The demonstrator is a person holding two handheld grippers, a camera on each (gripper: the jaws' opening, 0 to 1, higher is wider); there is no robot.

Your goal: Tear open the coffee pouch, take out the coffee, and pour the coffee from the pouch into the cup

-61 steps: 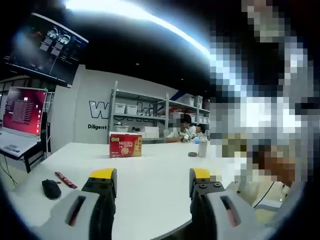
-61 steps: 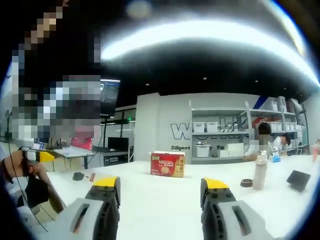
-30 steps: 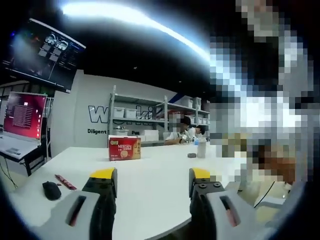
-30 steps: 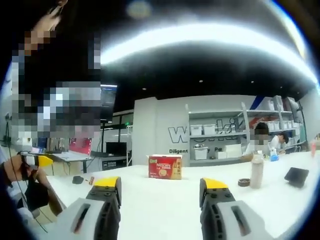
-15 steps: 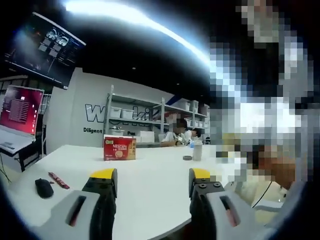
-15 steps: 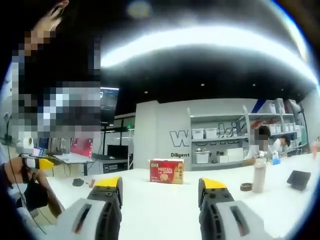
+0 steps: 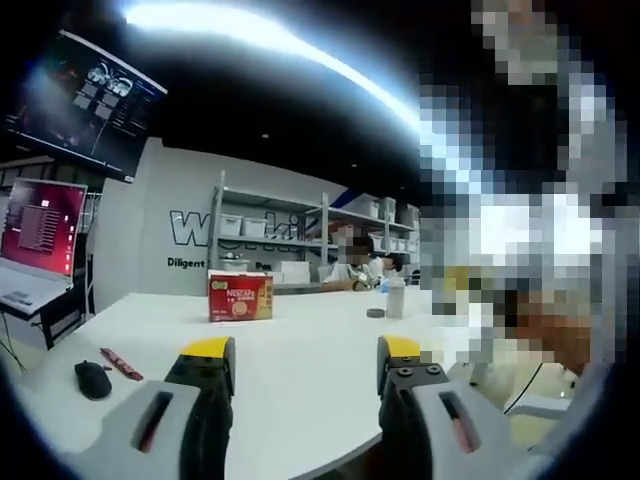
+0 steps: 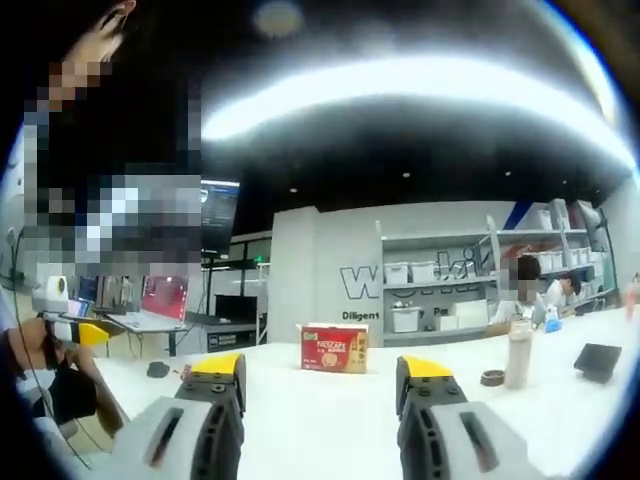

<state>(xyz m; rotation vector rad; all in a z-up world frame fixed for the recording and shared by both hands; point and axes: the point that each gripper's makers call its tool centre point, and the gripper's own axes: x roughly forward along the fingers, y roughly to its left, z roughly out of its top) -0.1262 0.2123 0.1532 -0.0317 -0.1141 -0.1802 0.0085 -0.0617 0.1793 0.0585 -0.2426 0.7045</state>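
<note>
A red Nescafe coffee box (image 7: 240,297) stands upright on the white table (image 7: 300,380), well beyond my left gripper (image 7: 303,352), which is open with nothing between its yellow-tipped jaws. A thin red coffee sachet (image 7: 120,363) lies flat at the left beside a black mouse (image 7: 92,379). A tall pale bottle-like cup (image 7: 396,297) stands to the right of the box. My right gripper (image 8: 318,368) is open and holds nothing, facing the same box (image 8: 334,349), with the tall cup (image 8: 518,353) further right. The sachet (image 8: 183,372) shows small at the left.
A small dark round lid (image 7: 375,313) lies by the cup. A flat dark object (image 8: 598,361) rests at the far right. A laptop with a red screen (image 7: 38,230) stands on a side desk. Shelves with white bins (image 7: 270,225) line the back wall, where seated people work.
Both views have shifted a little with the hands. The box, sachet, mouse and cup lie where they were, and both grippers stay open.
</note>
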